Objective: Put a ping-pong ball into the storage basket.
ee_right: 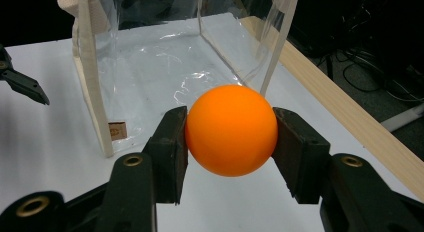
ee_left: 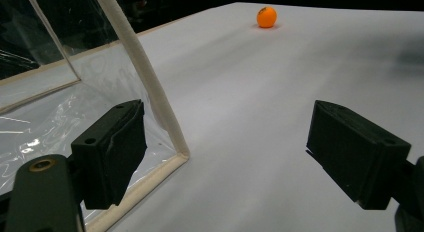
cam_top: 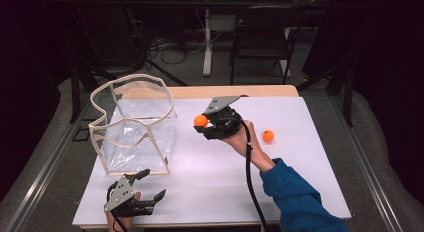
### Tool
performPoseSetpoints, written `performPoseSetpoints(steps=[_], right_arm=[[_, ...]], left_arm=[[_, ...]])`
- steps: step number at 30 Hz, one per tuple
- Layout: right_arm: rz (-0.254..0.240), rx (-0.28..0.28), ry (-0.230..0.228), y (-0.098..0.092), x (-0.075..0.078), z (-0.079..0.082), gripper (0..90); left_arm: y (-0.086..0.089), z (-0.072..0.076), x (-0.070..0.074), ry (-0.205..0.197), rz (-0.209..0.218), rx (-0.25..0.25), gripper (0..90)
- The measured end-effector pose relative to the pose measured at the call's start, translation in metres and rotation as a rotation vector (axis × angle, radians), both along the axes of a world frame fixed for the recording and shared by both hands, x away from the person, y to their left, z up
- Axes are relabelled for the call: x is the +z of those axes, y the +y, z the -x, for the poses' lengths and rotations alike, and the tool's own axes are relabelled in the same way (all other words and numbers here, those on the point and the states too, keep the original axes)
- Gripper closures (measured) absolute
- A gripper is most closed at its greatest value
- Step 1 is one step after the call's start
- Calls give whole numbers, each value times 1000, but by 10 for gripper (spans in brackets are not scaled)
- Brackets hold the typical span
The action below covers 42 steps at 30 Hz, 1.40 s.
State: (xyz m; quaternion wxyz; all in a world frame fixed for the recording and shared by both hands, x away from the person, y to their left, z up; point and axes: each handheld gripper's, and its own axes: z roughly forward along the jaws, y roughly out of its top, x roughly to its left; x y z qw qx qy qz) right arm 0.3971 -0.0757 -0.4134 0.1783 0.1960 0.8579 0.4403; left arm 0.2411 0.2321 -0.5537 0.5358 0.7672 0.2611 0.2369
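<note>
Right tongs (ee_right: pixel 231 137) around orange ball (ee_right: pixel 231 130).

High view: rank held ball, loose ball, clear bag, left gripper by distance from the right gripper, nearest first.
1. Held orange ball, between the right gripper jaws.
2. Clear bag, to its left.
3. Loose orange ball, to its right; close to the bag's rank.
4. Left gripper, near table edge.

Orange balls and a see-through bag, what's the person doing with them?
A person holds a gripper in each hand. The right gripper has its jaws pinched on an orange ball, lifted above the white table and pointed toward the clear bag with the cream trim. The left gripper sits open by the bag's near corner, gripping nothing. A second orange ball waits on the table. It looks like the balls may be headed for the bag.
</note>
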Motion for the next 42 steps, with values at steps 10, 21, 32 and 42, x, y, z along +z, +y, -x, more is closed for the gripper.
performPoseSetpoints(steps=[10, 21, 32, 42], right_arm=[[10, 5, -2, 4, 4, -4, 507], [25, 14, -5, 16, 8, -8, 507], [39, 23, -9, 23, 14, -12, 507], [45, 23, -9, 30, 20, -15, 507]], left_arm=[[0, 0, 0, 1, 0, -1, 158], [0, 0, 0, -2, 1, -2, 158], [0, 0, 0, -2, 2, -3, 158], [0, 0, 0, -2, 1, -3, 158]])
